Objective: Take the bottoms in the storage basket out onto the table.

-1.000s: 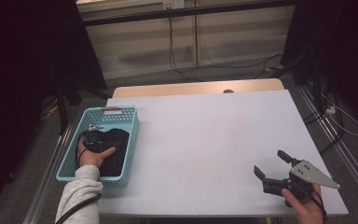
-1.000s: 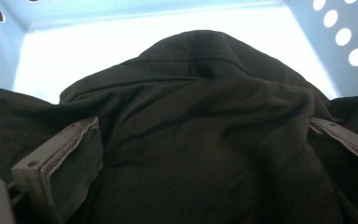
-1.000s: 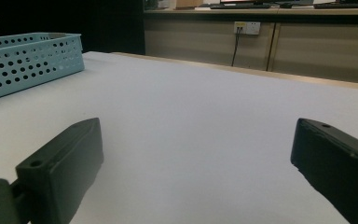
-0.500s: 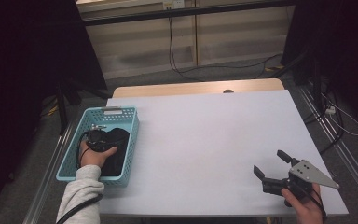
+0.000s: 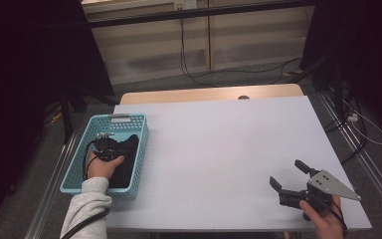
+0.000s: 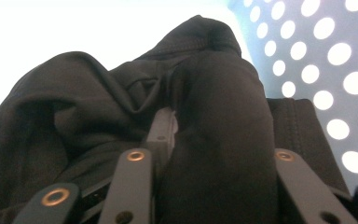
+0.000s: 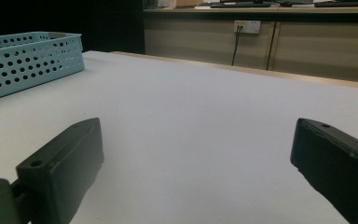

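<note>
A light blue perforated basket stands at the table's left edge with a black cloth bundled inside it. My left gripper is down in the basket, a hand in a grey sleeve on it. In the left gripper view its jaws have just been closing, and a thick fold of the black cloth is now pinched between them, with the basket wall behind. My right gripper rests low near the table's front right corner, open, with nothing between its fingers.
The white table stretches bare between the basket and the right gripper. The basket shows far left in the right gripper view. Beyond the table's far edge are a wooden strip, floor cables and a low wall with a socket.
The left hand has shifted slightly in the basket over the cloth. The right gripper has kept still.
</note>
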